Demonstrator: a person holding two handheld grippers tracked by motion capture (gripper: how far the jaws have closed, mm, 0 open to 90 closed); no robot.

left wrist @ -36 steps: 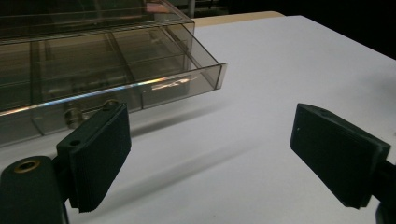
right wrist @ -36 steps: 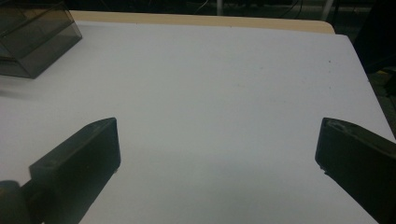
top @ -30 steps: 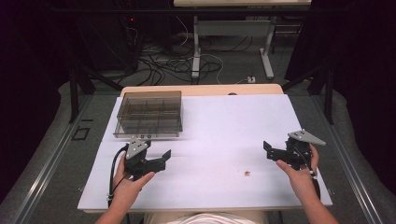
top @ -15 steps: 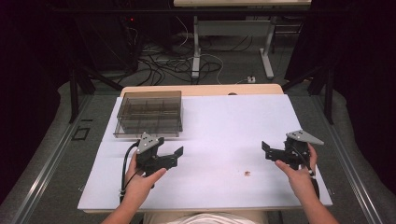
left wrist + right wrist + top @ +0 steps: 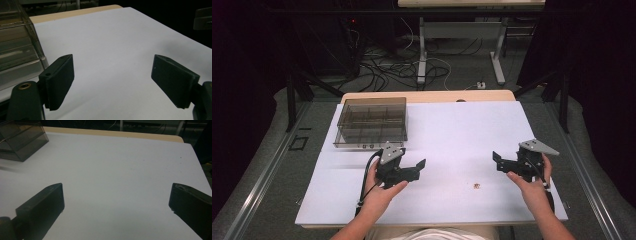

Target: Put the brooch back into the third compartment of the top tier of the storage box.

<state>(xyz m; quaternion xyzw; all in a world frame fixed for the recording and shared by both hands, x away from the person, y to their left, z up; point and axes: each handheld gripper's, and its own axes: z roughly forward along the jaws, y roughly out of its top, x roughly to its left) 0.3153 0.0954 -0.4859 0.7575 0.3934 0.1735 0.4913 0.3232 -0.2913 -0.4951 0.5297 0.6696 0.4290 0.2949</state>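
My left gripper (image 5: 419, 169) hovers over the white table top (image 5: 452, 135), left of the middle, with its jaws pointing right. They stand wide apart in the left gripper view (image 5: 117, 82) with bare table between them, and they have just been closing a little. My right gripper (image 5: 497, 162) is held near the right edge, pointing left, open and empty (image 5: 117, 205). A tiny brownish object (image 5: 476, 186) lies on the table between the two grippers, nearer the front.
A clear smoke-tinted compartment box (image 5: 372, 122) stands at the back left of the table, just behind my left gripper (image 5: 17, 50) (image 5: 22, 140). The table's wooden back edge (image 5: 427, 96) shows beyond the white sheet. Table legs and cables lie on the floor farther back.
My left hand has carried its gripper to the right, toward the middle of the table. The right gripper has stayed where it was.
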